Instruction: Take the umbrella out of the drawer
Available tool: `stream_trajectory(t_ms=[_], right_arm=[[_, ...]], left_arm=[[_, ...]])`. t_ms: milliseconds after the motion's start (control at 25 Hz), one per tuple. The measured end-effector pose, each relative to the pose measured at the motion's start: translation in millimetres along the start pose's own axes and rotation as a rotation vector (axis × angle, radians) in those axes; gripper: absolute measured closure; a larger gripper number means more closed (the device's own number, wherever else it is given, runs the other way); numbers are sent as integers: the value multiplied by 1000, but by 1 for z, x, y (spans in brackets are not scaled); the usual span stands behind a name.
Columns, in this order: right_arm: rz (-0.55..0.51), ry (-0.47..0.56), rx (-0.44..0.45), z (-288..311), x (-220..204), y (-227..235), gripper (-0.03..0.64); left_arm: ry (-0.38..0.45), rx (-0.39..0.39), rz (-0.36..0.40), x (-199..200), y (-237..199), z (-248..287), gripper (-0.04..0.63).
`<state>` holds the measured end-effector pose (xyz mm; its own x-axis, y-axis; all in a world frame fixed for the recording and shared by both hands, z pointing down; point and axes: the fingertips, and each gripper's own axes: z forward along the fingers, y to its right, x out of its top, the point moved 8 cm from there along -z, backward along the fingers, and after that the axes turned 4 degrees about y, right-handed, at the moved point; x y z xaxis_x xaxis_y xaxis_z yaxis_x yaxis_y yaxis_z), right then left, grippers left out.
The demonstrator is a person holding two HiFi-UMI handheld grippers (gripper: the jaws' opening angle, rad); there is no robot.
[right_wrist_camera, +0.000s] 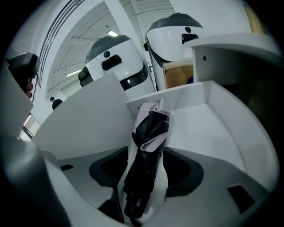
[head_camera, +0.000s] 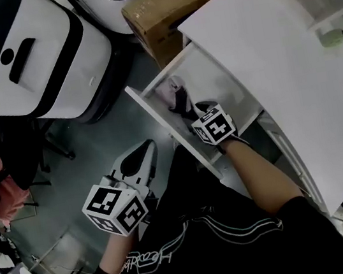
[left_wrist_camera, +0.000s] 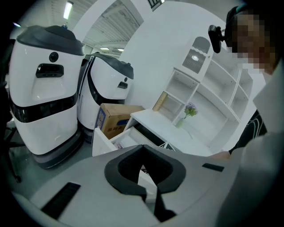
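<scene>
Nearest, black shirt point(head_camera: 240, 245) and bare forearm point(head_camera: 261, 170), reaching down to the work. Beyond, white desk point(head_camera: 264, 67), with its drawer point(head_camera: 214, 78) pulled well out underneath. Folded black umbrella point(right_wrist_camera: 148, 133) lying on the drawer floor, alongside the front panel. Right gripper point(right_wrist_camera: 147, 164) down inside the drawer, jaws spread wide on either side of the umbrella's body, pads seemingly not yet pressing. Left gripper point(head_camera: 147, 148) outside the drawer, closed on nothing. Best from here: sink a little lower, square both pads on the thick rolled middle (not the loose fabric flaps), close firmly, then lift straight up, clear of front panel and desk edge.
</scene>
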<state>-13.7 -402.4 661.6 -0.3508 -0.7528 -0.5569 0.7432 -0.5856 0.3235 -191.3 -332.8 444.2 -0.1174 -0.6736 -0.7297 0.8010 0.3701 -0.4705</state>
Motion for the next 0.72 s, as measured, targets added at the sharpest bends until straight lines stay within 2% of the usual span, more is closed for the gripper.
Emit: stream_trajectory(t_ms=[320, 440, 600, 720], right_arm=[[24, -78, -39, 48, -2, 7, 377], [8, -97, -38, 57, -1, 3, 373], [52, -121, -26, 64, -1, 3, 373], [44, -155, -46, 67, 2, 5, 373]], left_arm=[[-25, 47, -39, 7, -48, 10, 575], [-48, 48, -35, 6, -56, 10, 575], [-60, 56, -33, 7, -62, 10, 575], [-68, 53, -29, 4, -63, 13, 575]])
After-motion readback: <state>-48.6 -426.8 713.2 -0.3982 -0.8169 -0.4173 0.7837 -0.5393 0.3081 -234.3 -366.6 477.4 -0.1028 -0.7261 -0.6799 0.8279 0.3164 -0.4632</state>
